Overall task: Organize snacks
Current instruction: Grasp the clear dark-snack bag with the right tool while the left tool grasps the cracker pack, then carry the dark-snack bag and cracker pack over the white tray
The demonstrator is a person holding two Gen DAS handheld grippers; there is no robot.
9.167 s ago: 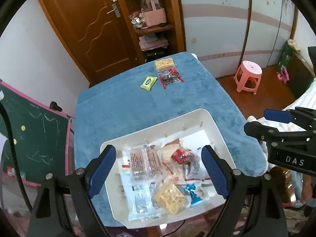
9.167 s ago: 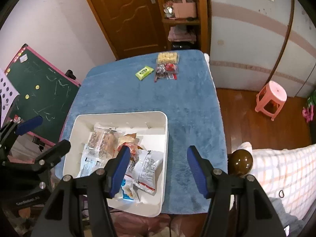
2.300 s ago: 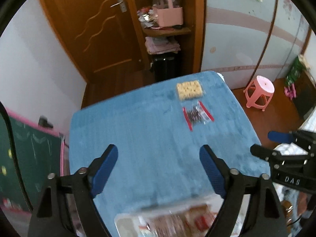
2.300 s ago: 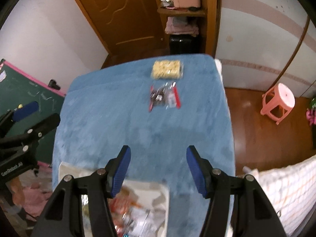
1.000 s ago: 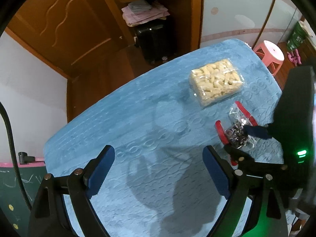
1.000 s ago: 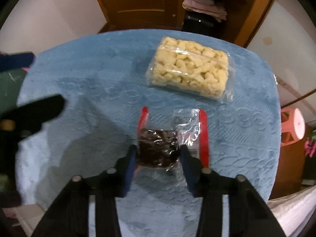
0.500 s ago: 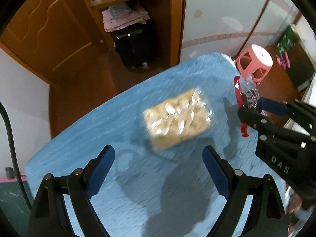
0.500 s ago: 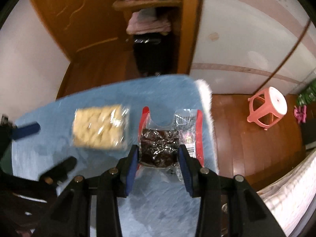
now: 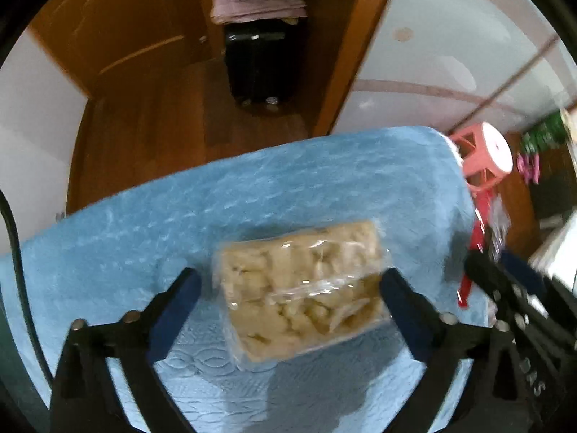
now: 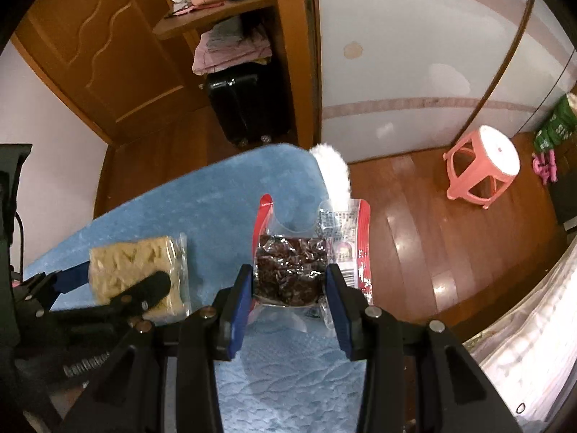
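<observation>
Left wrist view: left gripper (image 9: 288,288) points down over the blue quilted table cover (image 9: 151,216), jaws just opened further to full spread, straddling the clear plastic bag of pale yellow puffed snacks (image 9: 303,288) that lies flat on the cover; the pads sit just beside its short ends, contact unclear through blur. Right wrist view: right gripper (image 10: 288,288) is narrow, clamped on the clear red-edged pouch of dark brown snack pieces (image 10: 288,274), which is lifted off the cover near the table's far corner. Background: pink plastic stool (image 10: 483,166) on the wood floor, black suitcase (image 10: 249,104) under a wooden shelf.
</observation>
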